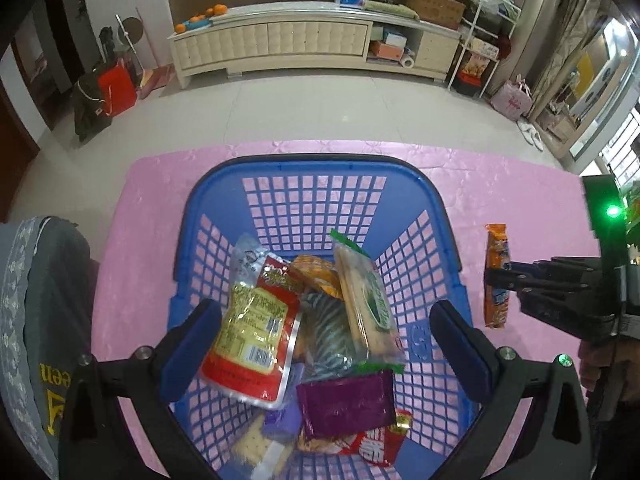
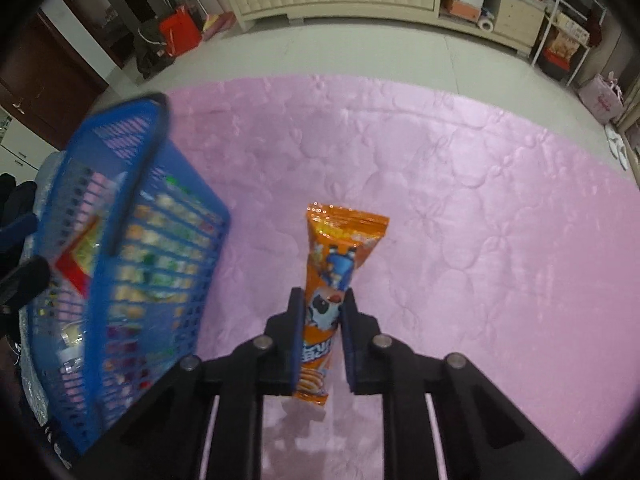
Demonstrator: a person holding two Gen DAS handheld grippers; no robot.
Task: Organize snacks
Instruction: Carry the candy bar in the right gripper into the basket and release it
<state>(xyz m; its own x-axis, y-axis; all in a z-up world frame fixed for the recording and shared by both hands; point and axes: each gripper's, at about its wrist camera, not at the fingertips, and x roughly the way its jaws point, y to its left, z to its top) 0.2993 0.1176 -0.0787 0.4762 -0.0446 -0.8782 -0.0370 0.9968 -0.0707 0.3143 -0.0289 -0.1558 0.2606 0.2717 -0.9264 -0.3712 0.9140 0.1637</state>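
A blue lattice basket stands on the pink table cover and holds several snack packets, among them a red and yellow pouch, a green-edged cracker pack and a purple packet. My left gripper is open and empty above the basket. My right gripper is shut on a long orange snack packet, just above the cover, right of the basket. It also shows in the left wrist view.
A grey cushion lies at the table's left. Beyond the table is a tiled floor, a long cream cabinet, bags at left and shelves at right.
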